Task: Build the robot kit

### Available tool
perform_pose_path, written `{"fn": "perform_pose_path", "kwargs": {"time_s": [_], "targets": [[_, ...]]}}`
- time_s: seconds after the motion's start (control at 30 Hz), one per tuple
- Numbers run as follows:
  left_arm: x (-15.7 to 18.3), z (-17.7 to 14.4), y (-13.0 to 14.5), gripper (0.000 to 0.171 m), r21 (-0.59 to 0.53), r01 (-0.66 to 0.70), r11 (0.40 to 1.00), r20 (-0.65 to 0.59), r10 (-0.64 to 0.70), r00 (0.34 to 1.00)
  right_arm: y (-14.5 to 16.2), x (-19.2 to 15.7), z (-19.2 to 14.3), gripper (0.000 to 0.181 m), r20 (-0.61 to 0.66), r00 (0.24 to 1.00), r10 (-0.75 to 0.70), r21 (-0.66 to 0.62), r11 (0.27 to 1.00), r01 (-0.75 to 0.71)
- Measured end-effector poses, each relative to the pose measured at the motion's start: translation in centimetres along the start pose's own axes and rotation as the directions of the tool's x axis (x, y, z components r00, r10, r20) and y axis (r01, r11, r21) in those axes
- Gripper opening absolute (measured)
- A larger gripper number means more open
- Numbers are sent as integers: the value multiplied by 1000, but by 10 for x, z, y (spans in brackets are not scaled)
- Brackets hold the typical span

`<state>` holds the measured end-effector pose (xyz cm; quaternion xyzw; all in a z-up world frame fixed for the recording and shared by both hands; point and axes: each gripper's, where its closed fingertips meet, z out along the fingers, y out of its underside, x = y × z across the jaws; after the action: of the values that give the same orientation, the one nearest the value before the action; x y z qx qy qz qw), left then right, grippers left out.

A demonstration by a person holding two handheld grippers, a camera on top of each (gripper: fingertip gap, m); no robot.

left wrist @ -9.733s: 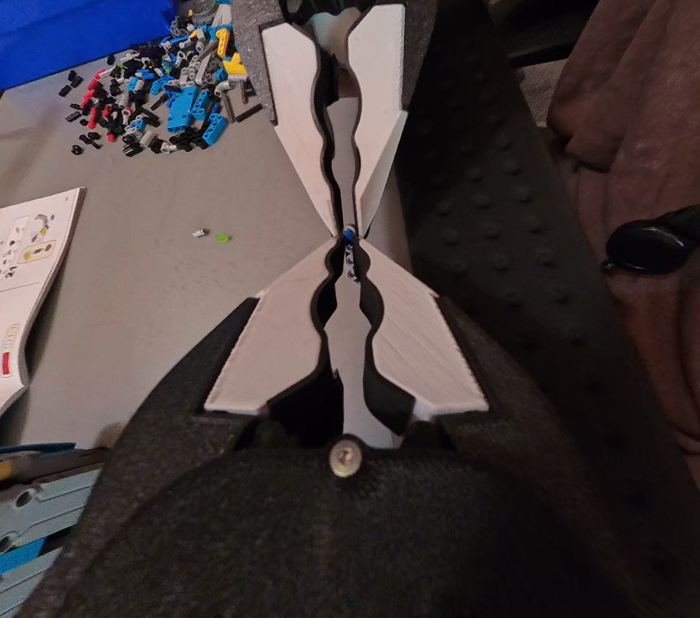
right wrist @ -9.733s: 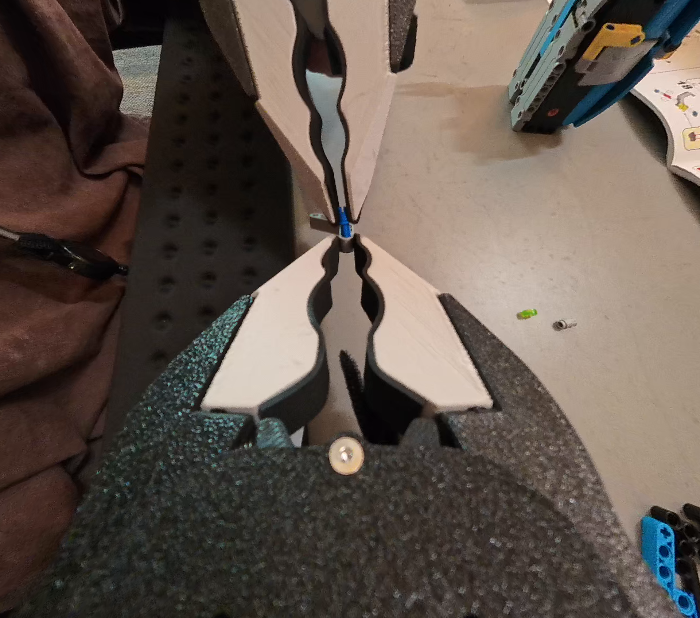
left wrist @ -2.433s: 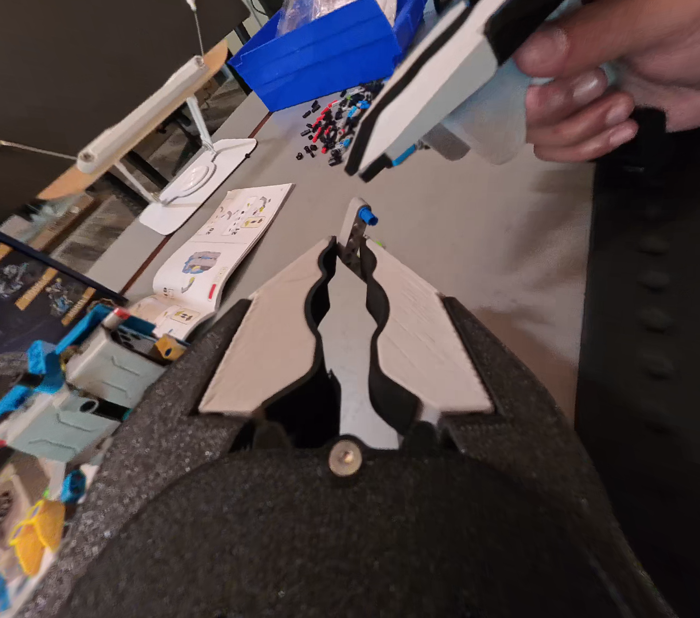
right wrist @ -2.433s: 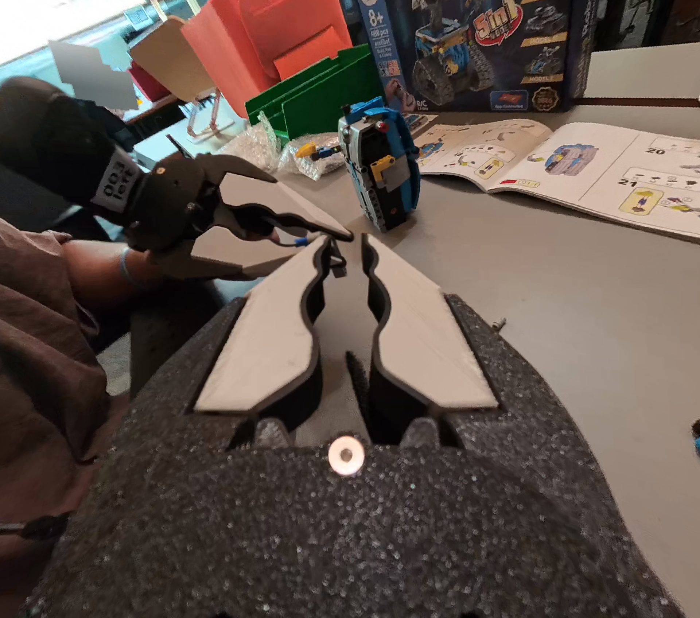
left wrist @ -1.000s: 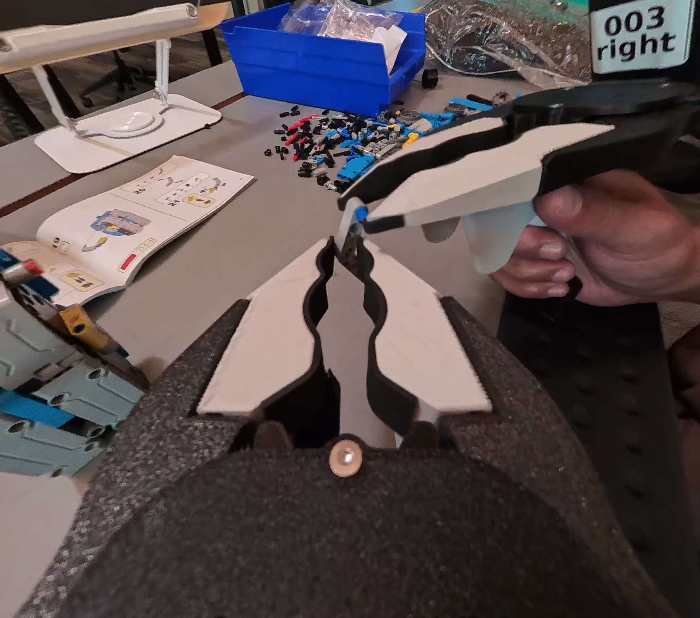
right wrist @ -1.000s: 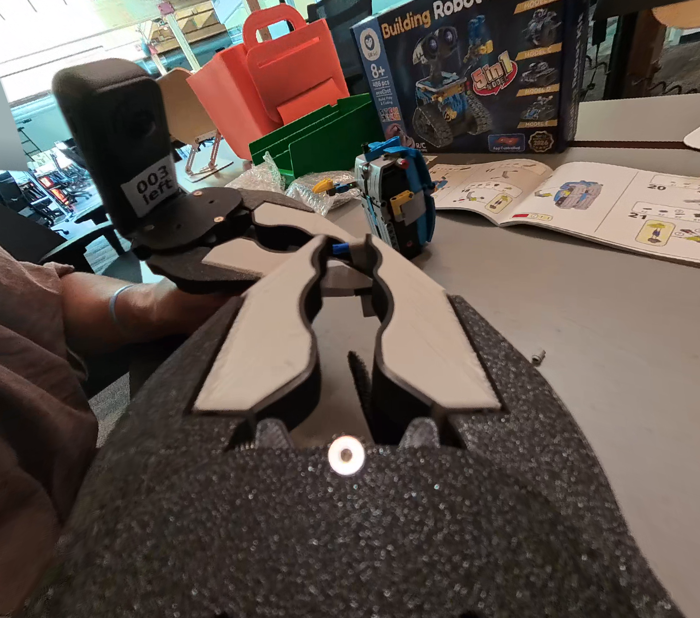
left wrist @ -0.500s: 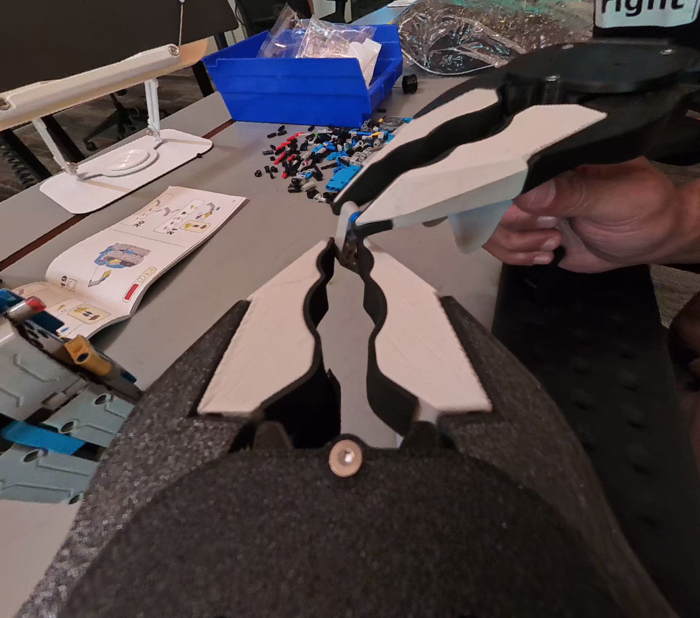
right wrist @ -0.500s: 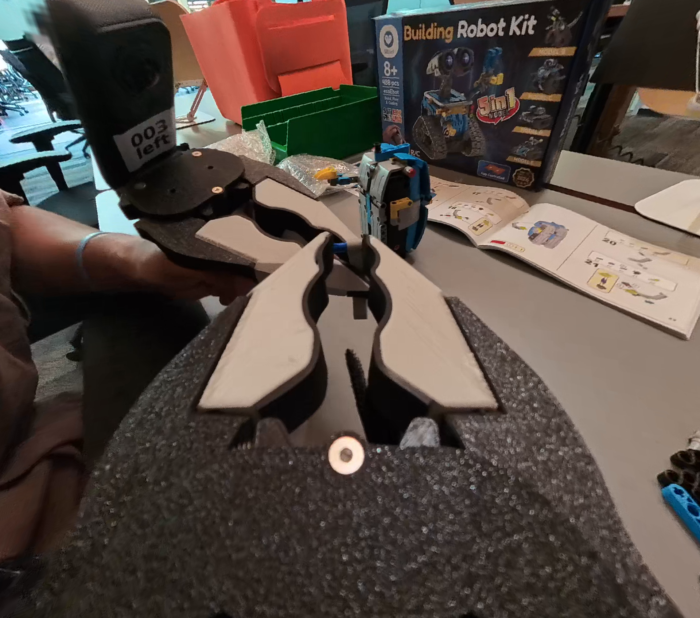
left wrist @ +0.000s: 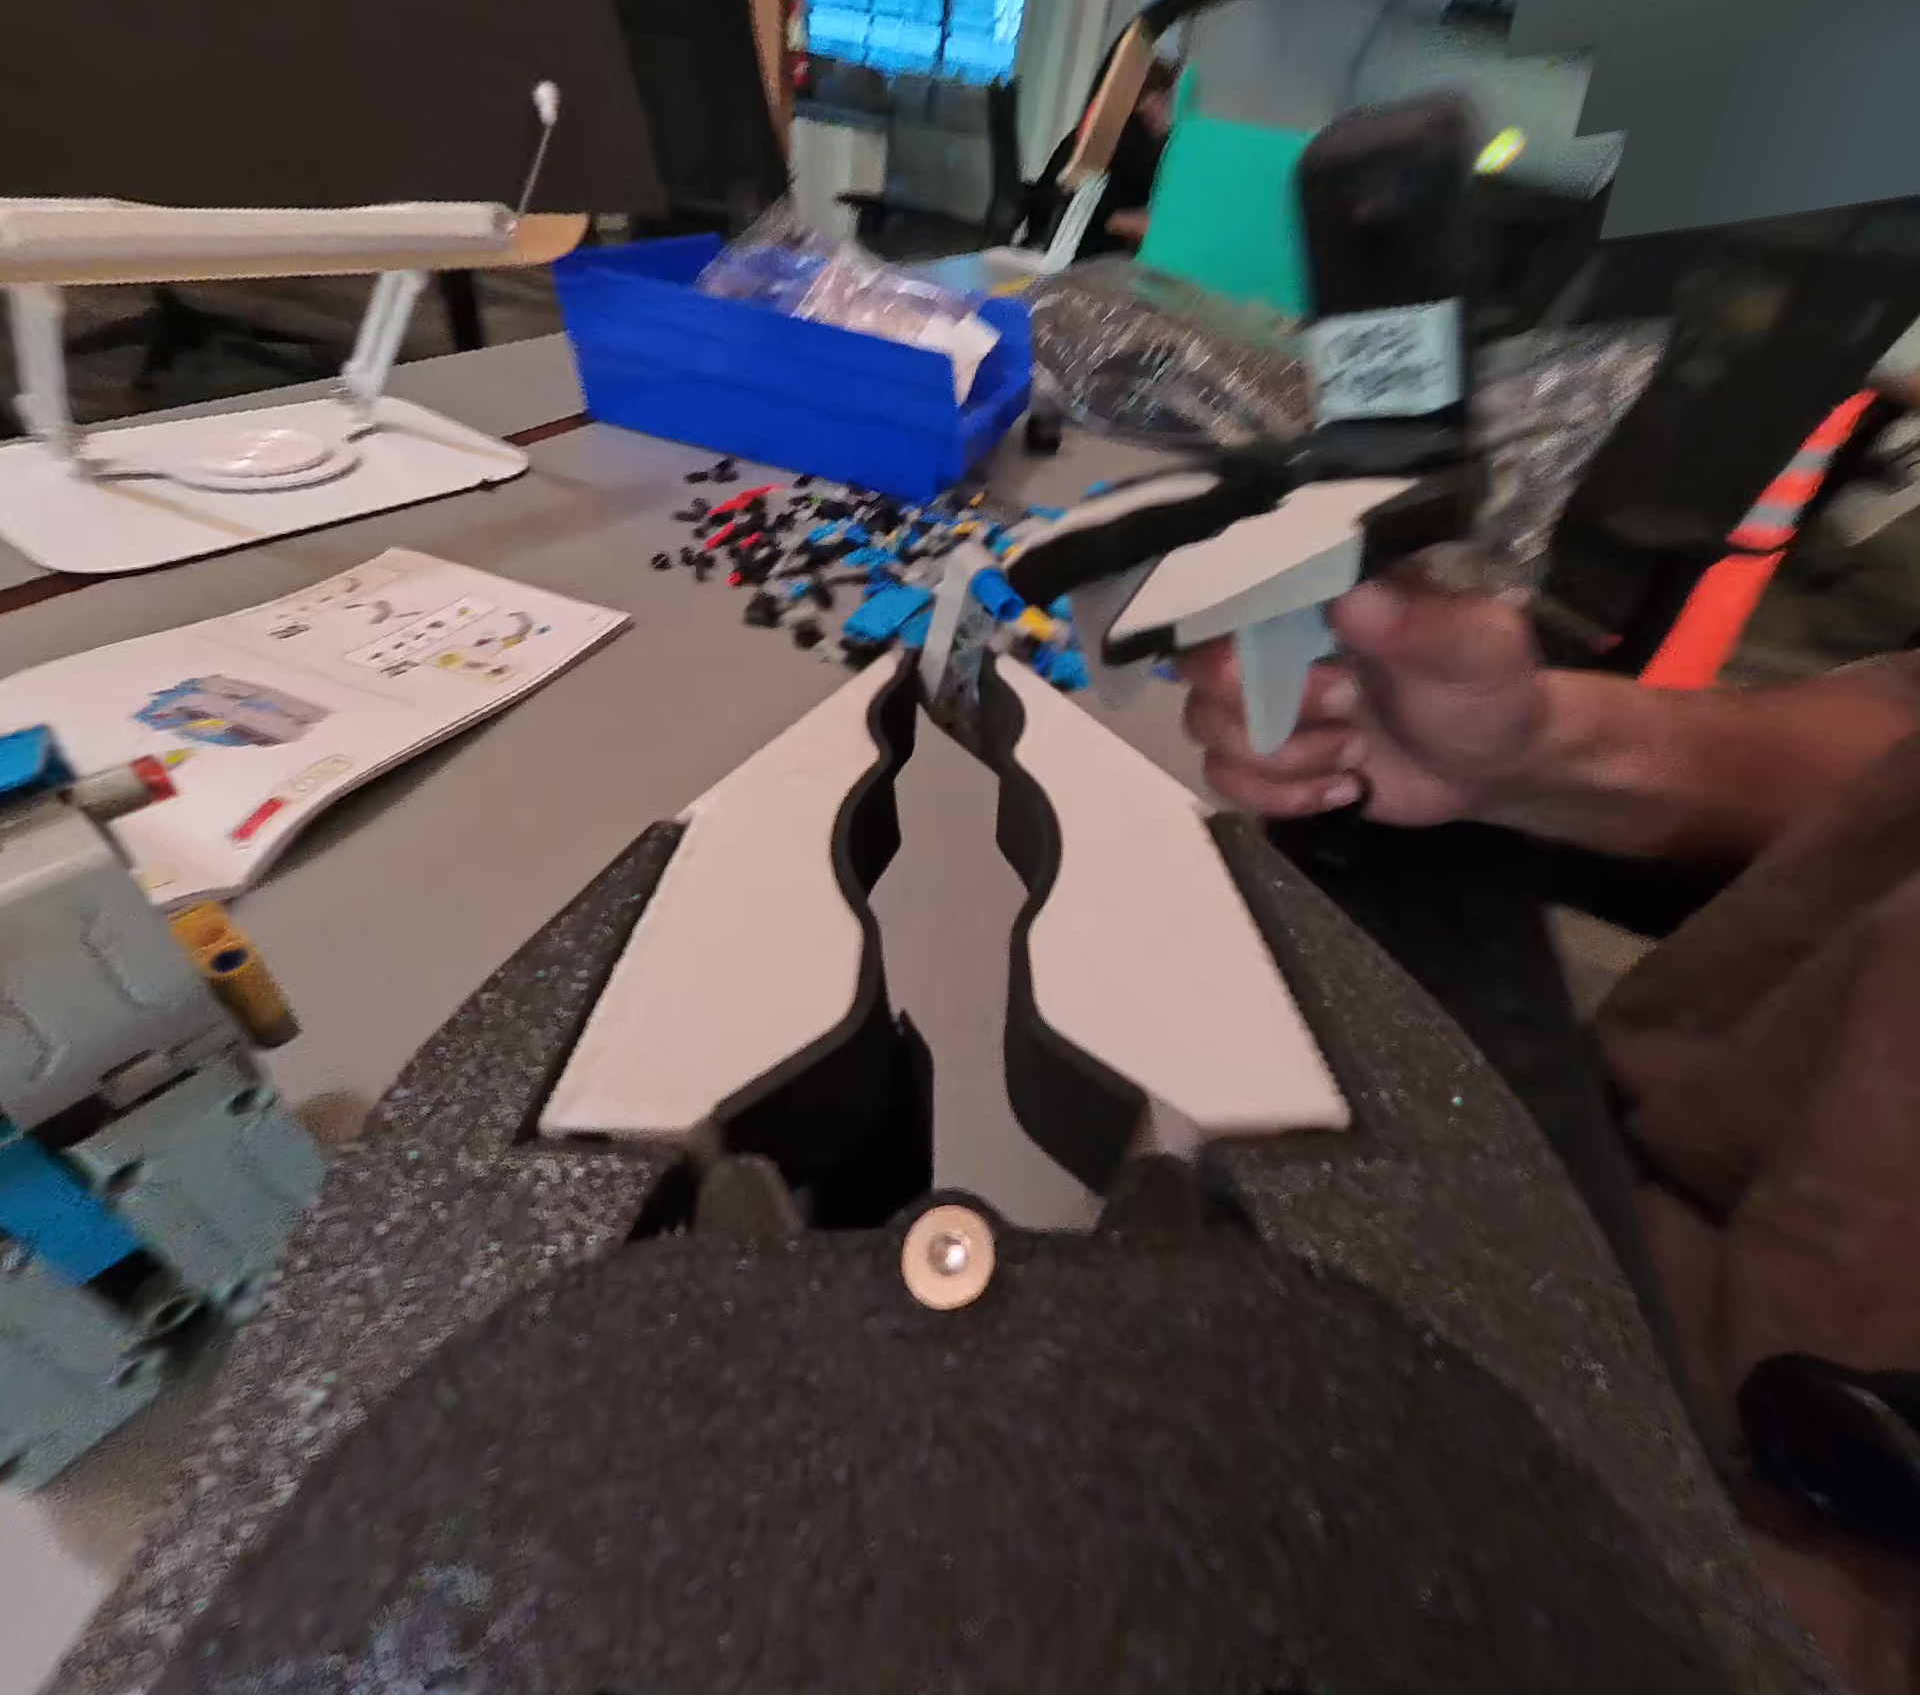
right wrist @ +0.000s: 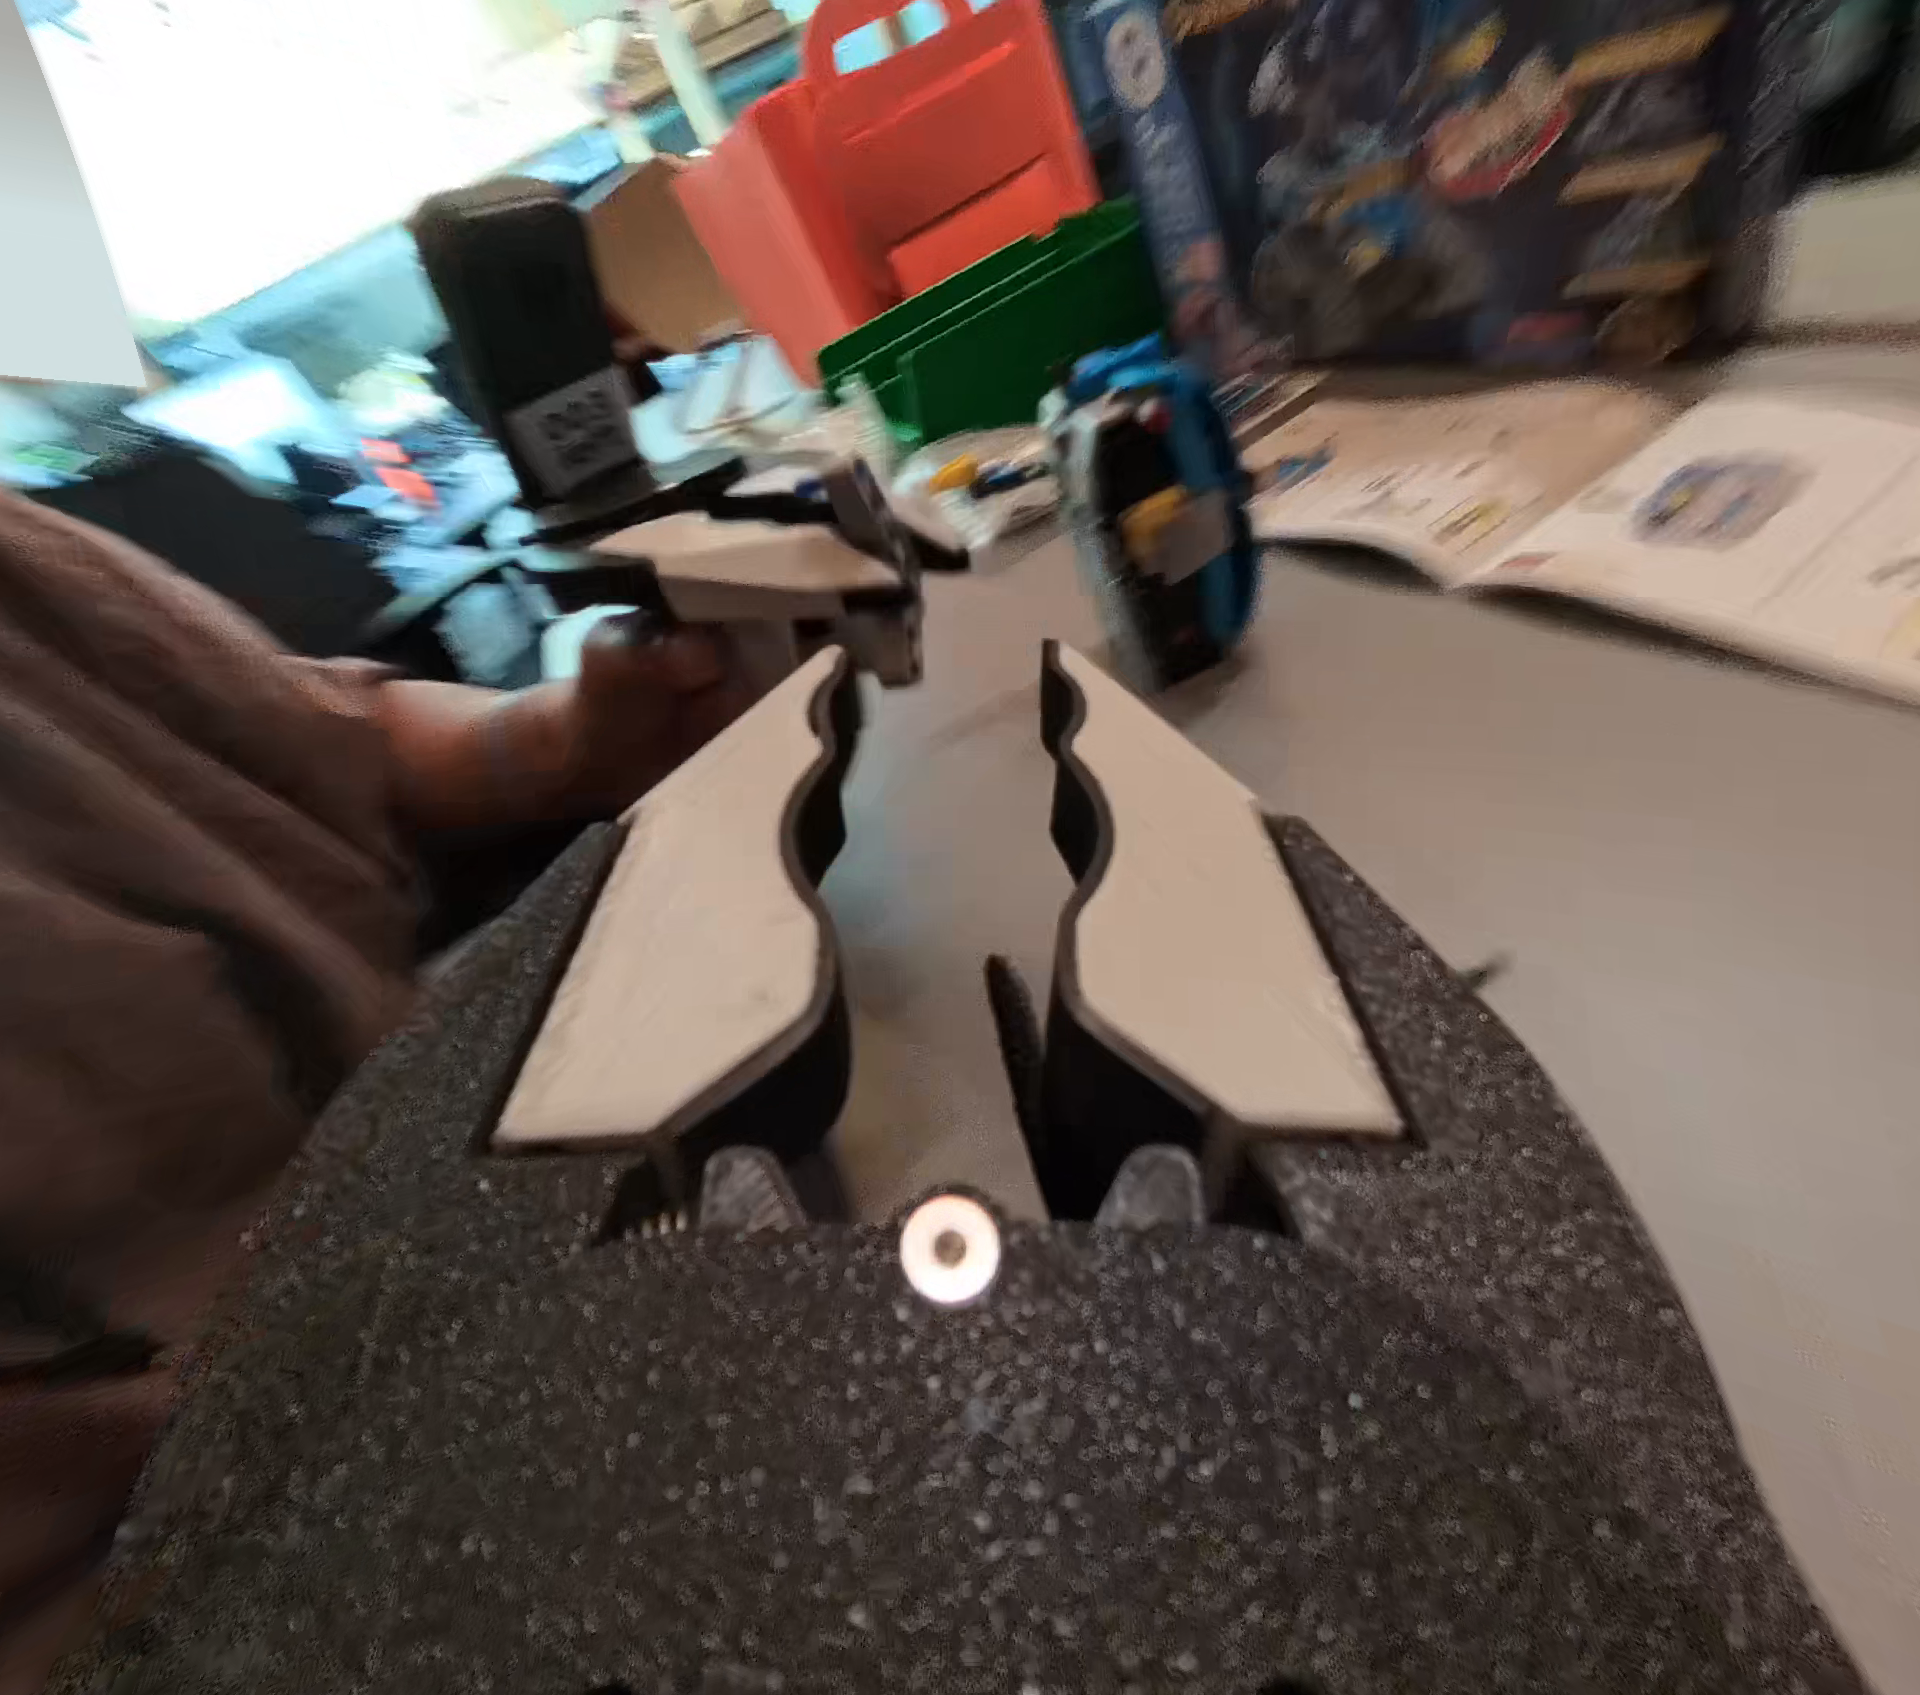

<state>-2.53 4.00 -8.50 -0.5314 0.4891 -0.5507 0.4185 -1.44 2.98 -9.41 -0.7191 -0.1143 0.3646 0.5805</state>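
My left gripper is shut on a small grey beam with a blue pin and holds it above the grey table. My right gripper is open and empty. Its fingertips are a little to the right of the held piece, apart from it. In the left wrist view the right gripper shows to the right, gripped by a hand. In the right wrist view the left gripper shows at left with the grey beam in its tips. Both views are blurred by motion.
A pile of loose blue, black and red pieces lies before a blue bin. An open booklet and a white lamp base lie left. A partly built blue-grey model, a kit box, a red bag and a green bin stand beyond. Both grippers' tips are close together, under 4 cm apart.
My right gripper has opened and pulled back from the beam it was closed against half a second ago. The left gripper still holds the beam and has swung a little.
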Motion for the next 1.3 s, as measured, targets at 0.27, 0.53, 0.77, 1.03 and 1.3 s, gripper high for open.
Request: {"fn": "perform_pose_path", "kwargs": {"time_s": [0.27,0.53,0.77,1.03,1.3], "targets": [[30,-6,-4,11,38,7,999,-227,2,974,19,-39,8,24,357,842,405,-175,914,-365],[18,-3,-1,23,10,154,988,-213,-148,966,4,-25,6,7,251,913,320,-18,945,-327],[26,-3,-2,8,-25,320,947,-324,-310,894,2,-25,7,8,181,958,224,21,973,-231],[26,-3,-2,7,-50,418,907,-371,-405,836,3,-26,7,7,205,946,249,14,966,-257],[24,-1,1,19,-60,423,904,-353,-415,838,10,-29,11,7,206,948,243,-17,969,-245]]}}
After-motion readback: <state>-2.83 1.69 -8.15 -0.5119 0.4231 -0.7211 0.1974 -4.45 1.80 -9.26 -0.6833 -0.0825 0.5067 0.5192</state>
